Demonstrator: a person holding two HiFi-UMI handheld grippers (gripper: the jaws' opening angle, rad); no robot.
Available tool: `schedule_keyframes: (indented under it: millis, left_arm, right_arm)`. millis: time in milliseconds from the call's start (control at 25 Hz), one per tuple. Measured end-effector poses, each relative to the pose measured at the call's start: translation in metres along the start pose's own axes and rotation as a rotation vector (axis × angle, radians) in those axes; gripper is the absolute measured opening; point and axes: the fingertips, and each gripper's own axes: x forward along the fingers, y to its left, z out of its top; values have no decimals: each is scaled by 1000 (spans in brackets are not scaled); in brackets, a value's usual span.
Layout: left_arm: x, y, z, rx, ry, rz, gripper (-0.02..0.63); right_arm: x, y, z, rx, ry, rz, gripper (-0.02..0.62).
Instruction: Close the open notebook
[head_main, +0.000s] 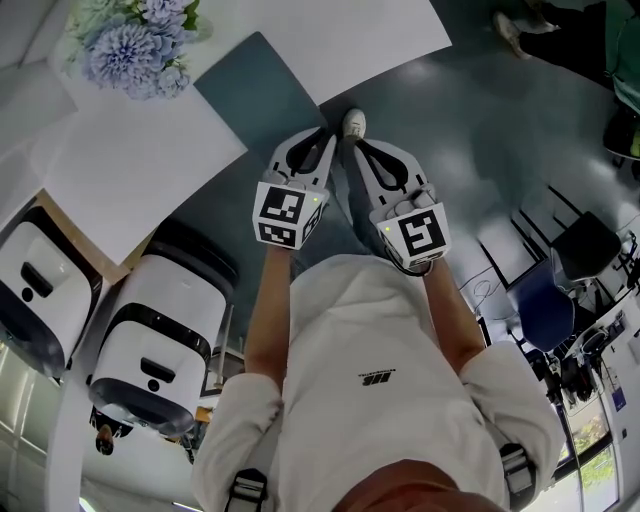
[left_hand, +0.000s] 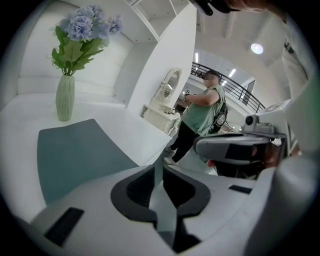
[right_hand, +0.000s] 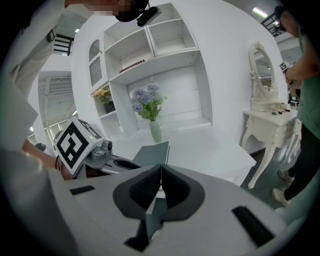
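A grey-blue notebook (head_main: 255, 85) lies flat on the white table (head_main: 130, 170), showing one plain face. It is also in the left gripper view (left_hand: 75, 155) and in the right gripper view (right_hand: 152, 152). Both grippers are held close to the person's chest, over the floor and short of the table's edge. My left gripper (head_main: 325, 133) (left_hand: 158, 170) has its jaws almost together with nothing between them. My right gripper (head_main: 352, 143) (right_hand: 160, 172) is shut and empty too. Neither touches the notebook.
A green vase of blue flowers (head_main: 135, 50) (left_hand: 65, 95) stands at the table's far side. Two white machines (head_main: 160, 340) stand on the floor at the left. A person in a green shirt (left_hand: 200, 115) stands by a white dressing table (right_hand: 265, 115).
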Motion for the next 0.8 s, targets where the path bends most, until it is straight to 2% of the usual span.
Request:
schedule_keyframes:
  millis: [400, 800]
  left_arm:
    - [-25, -8, 22, 17, -66, 43, 0]
    - [-45, -12, 28, 39, -89, 72, 0]
  right_arm:
    - [-9, -3, 10, -37, -23, -9, -5]
    - [-15, 3, 14, -40, -37, -8, -5]
